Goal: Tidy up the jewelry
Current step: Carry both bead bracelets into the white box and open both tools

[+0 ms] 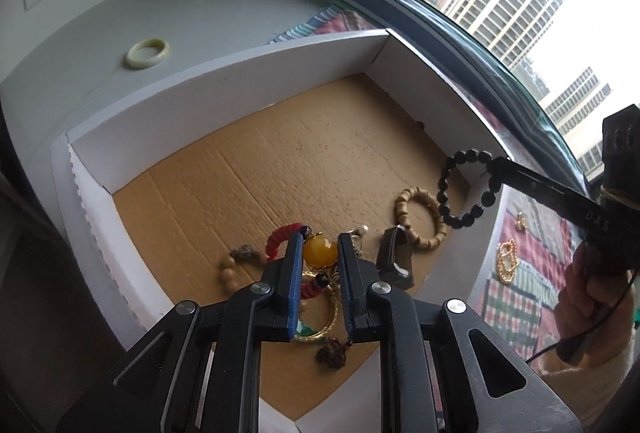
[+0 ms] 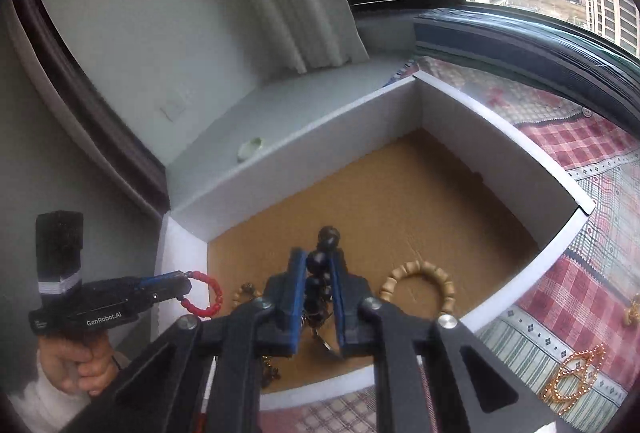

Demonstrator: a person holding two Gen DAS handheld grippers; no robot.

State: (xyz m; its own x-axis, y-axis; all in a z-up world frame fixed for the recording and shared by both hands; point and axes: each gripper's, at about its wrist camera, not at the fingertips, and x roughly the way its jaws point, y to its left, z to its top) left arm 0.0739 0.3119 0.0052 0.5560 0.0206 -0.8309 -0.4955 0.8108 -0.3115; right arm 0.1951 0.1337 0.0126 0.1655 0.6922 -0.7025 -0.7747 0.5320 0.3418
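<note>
My left gripper (image 1: 319, 243) is shut on a red bead bracelet (image 1: 280, 239) with a large amber bead (image 1: 319, 252), held over the white box (image 1: 224, 73) with a cardboard floor. It also shows in the right wrist view (image 2: 188, 283). My right gripper (image 2: 319, 259) is shut on a black bead bracelet (image 2: 320, 265), which hangs over the box's right wall in the left wrist view (image 1: 466, 189). A tan wooden bead bracelet (image 1: 420, 221) lies in the box. A pale jade bangle (image 1: 147, 52) lies on the sill behind the box.
More jewelry lies in the box near my left gripper: a dark watch-like piece (image 1: 396, 257), a gold bangle (image 1: 320, 329), small beads (image 1: 228, 267). Gold chain pieces (image 2: 572, 373) lie on the checked cloth (image 2: 580, 281) right of the box. Window and curtain stand behind.
</note>
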